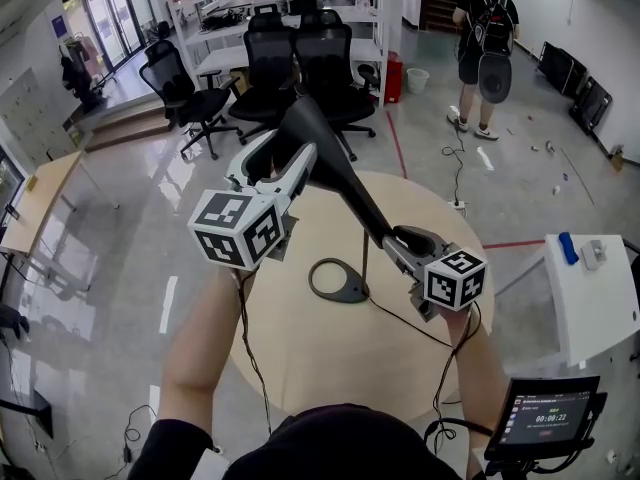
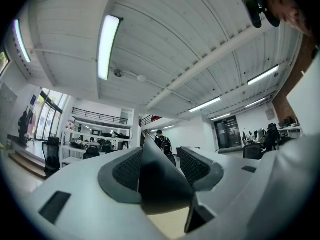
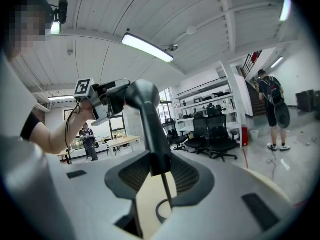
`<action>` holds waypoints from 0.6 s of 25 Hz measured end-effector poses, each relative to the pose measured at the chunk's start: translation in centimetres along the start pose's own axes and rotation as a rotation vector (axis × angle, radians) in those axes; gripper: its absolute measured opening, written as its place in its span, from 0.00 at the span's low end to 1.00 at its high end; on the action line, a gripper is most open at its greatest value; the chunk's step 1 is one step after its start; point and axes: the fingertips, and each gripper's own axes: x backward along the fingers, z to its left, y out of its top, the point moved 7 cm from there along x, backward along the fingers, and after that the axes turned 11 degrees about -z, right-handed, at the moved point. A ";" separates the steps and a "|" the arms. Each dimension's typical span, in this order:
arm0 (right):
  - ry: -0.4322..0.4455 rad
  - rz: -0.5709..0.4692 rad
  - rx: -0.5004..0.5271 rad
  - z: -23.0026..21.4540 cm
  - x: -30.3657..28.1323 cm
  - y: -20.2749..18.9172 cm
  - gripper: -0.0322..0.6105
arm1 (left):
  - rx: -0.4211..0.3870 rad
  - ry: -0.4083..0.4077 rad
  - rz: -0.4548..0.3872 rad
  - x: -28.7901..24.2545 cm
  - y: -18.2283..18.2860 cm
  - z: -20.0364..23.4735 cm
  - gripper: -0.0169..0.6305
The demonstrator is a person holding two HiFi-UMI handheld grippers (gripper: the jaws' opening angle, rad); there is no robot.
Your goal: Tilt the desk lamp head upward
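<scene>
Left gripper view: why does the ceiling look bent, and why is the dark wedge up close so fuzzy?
Left gripper view: the wide-angle lens bows the ceiling light; the lamp head, clamped in the left tool, sits too near to focus. Head view: daylight glares off the glossy floor.

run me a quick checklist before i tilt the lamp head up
1. Left tongs closed on the lamp head: ok, the head sits wedged between both pads.
2. Right tongs bracing the lamp arm: ok, clamped at its lower end.
3. Base flat on the table: ok, as far as the head view shows.
4. Cable free and slack: cannot tell, it runs under the right tongs.
5. Space above the head: ok, only ceiling shows beyond it.
</scene>
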 end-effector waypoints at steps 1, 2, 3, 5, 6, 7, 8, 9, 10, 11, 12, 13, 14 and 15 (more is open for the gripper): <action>0.000 0.000 -0.001 0.0 0.0 0.0 0.25 | 0.000 0.000 -0.001 0.0 0.0 0.0 0.40; 0.000 -0.001 -0.002 0.0 0.0 -0.1 0.25 | -0.001 -0.001 -0.001 0.1 -0.1 0.0 0.40; -0.002 -0.001 0.000 0.0 0.1 -0.1 0.25 | -0.004 -0.002 -0.001 0.1 -0.2 0.0 0.40; -0.011 -0.003 0.008 0.0 0.1 -0.2 0.25 | -0.014 -0.005 0.000 0.1 -0.4 0.0 0.40; -0.017 -0.007 0.013 0.1 0.1 -0.2 0.25 | -0.021 -0.006 0.000 0.1 -0.4 0.1 0.40; -0.024 -0.011 0.016 0.2 0.1 -0.1 0.25 | -0.030 -0.007 0.000 0.1 -0.4 0.1 0.40; -0.029 -0.017 0.016 0.2 0.1 -0.1 0.25 | -0.040 -0.009 -0.002 0.1 -0.4 0.2 0.40; -0.033 -0.023 0.015 0.3 0.1 0.0 0.25 | -0.050 -0.012 -0.004 0.1 -0.4 0.2 0.40; -0.035 -0.029 0.012 0.4 0.1 -0.1 0.25 | -0.060 -0.014 -0.008 0.2 -0.4 0.3 0.40; -0.036 -0.034 0.006 0.4 0.1 -0.1 0.25 | -0.065 -0.015 -0.012 0.4 -0.4 0.3 0.40; -0.035 -0.040 -0.002 0.4 0.2 -0.2 0.25 | -0.066 -0.013 -0.018 0.5 -0.5 0.4 0.40; -0.036 -0.045 -0.013 0.4 0.3 -0.2 0.25 | -0.062 -0.010 -0.026 0.7 -0.6 0.5 0.40; -0.037 -0.050 -0.024 0.4 0.3 -0.3 0.25 | -0.057 -0.007 -0.037 1.0 -0.6 0.7 0.40; -0.041 -0.052 -0.033 0.3 0.3 -0.3 0.25 | -0.053 -0.003 -0.050 1.2 -0.6 0.9 0.40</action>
